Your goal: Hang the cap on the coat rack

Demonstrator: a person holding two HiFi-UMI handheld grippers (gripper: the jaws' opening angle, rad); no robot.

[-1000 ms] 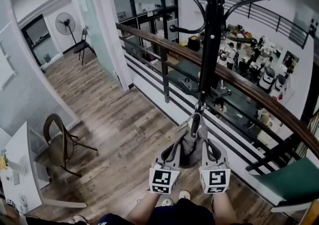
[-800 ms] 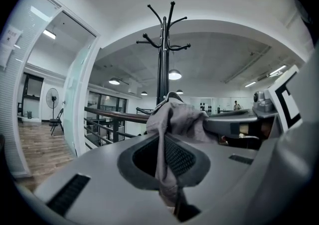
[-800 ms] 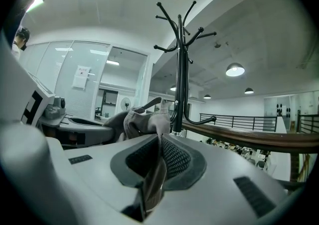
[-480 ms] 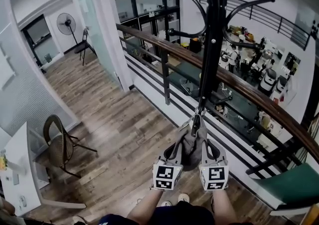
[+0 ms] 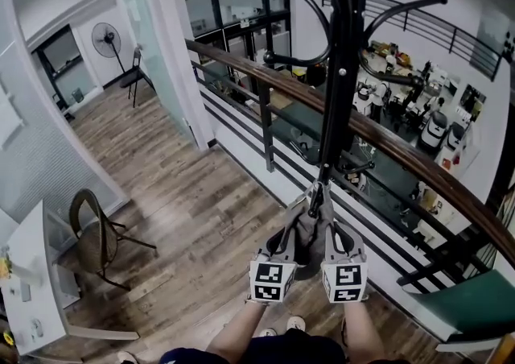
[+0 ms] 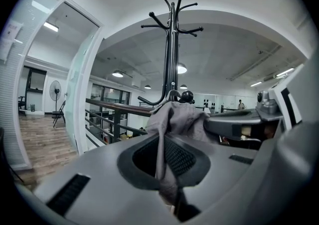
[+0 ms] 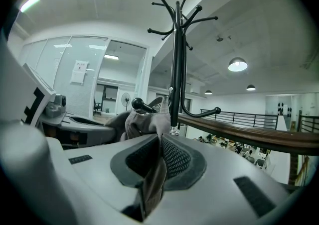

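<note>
Just now both grippers sit side by side close before the coat rack (image 5: 341,80), below its hooks. The left gripper (image 5: 283,235) is clamped on one edge of the grey cap (image 5: 306,229) and the right gripper (image 5: 331,233) on the other. The cap is bunched between them, near the pole.

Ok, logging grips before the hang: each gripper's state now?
Left gripper: shut on the grey fabric cap.
Right gripper: shut on the same cap.
</note>
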